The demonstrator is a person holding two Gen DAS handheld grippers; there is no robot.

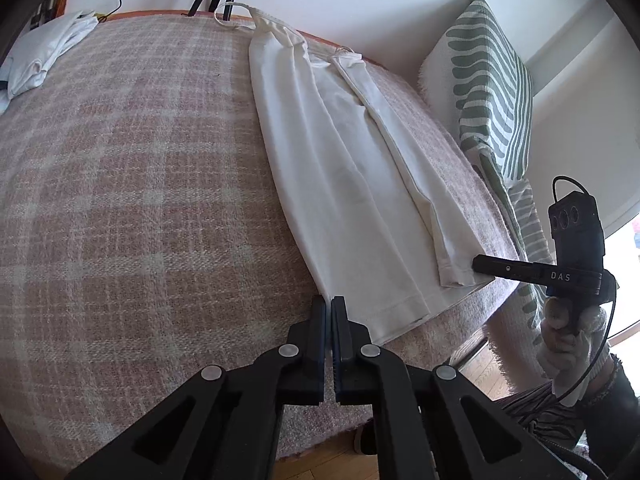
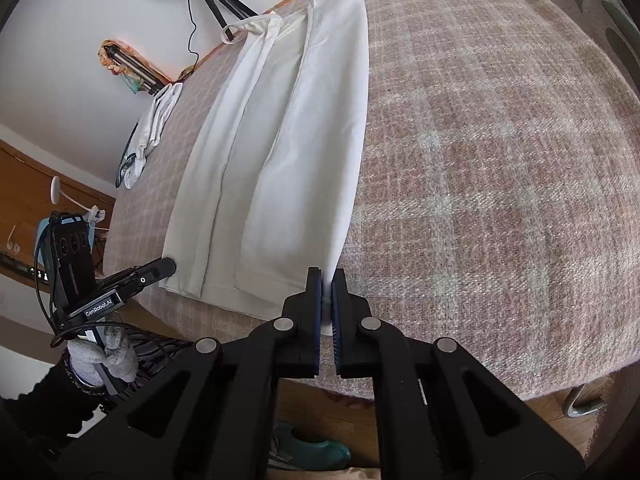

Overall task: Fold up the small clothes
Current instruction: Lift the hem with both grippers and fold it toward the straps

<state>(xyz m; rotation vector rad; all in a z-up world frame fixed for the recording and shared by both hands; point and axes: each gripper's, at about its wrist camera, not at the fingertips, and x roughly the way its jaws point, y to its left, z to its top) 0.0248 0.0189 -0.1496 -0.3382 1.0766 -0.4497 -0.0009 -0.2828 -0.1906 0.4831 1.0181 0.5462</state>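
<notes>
Though pinched, garment [image 2: 280,152] beyond hand-held gripper [image 2: 326,280]

Soft, even daylight fills both views; in the left wrist view it blows out white at the window [image 1: 628,276] on the right edge. Shadows are faint. Fisheye bending bulges the checked blanket [image 1: 140,200], with dark vignetted corners; focus is sharp
</notes>
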